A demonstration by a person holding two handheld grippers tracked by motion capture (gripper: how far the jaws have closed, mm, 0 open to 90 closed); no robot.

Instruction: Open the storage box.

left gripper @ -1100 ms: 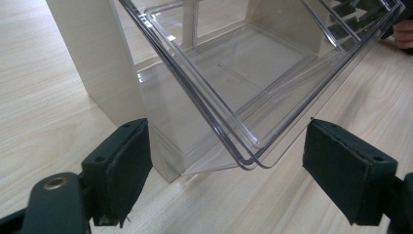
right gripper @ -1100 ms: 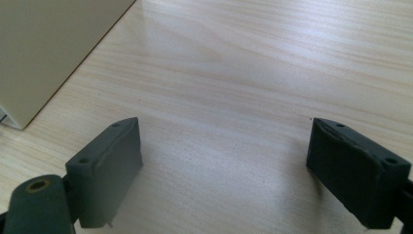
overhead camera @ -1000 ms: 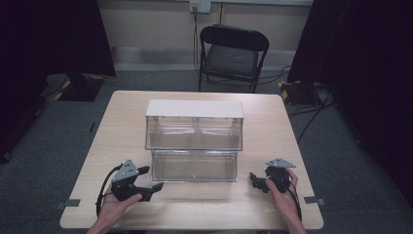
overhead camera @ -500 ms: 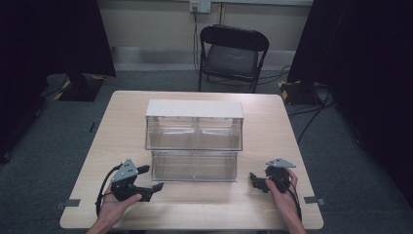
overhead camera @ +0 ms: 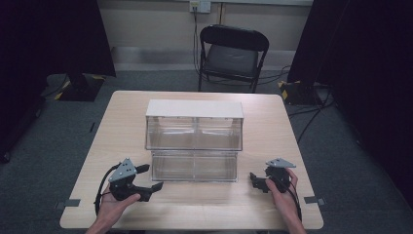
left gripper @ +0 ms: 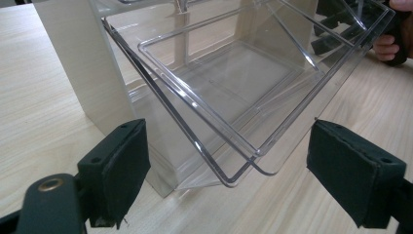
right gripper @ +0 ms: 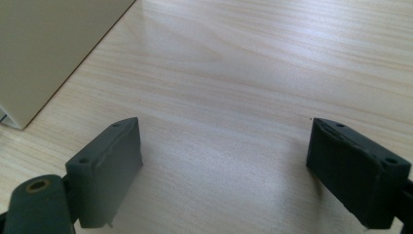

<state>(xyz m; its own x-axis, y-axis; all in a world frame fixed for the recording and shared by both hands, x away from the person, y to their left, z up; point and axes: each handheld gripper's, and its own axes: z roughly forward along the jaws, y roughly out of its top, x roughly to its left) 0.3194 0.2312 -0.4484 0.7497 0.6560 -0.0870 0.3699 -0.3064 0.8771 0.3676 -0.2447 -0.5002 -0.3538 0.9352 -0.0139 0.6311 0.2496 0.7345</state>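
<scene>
A clear plastic drawer cabinet (overhead camera: 194,126) with a cream top and sides stands mid-table; its lower clear drawer (overhead camera: 194,165) is pulled out toward me. My left gripper (overhead camera: 150,178) rests on the table just left of that drawer, open and empty. In the left gripper view the drawer's near corner (left gripper: 234,173) sits between and just beyond the open pads (left gripper: 119,170), and the drawer is empty. My right gripper (overhead camera: 253,181) lies right of the drawer, open, with bare tabletop between its pads (right gripper: 109,165). The cabinet's cream side (right gripper: 44,48) shows at upper left there.
The wooden table (overhead camera: 117,122) has free room on both sides of the cabinet and along its front edge. A black folding chair (overhead camera: 231,53) stands behind the table. Cables (overhead camera: 311,117) trail on the floor at the right.
</scene>
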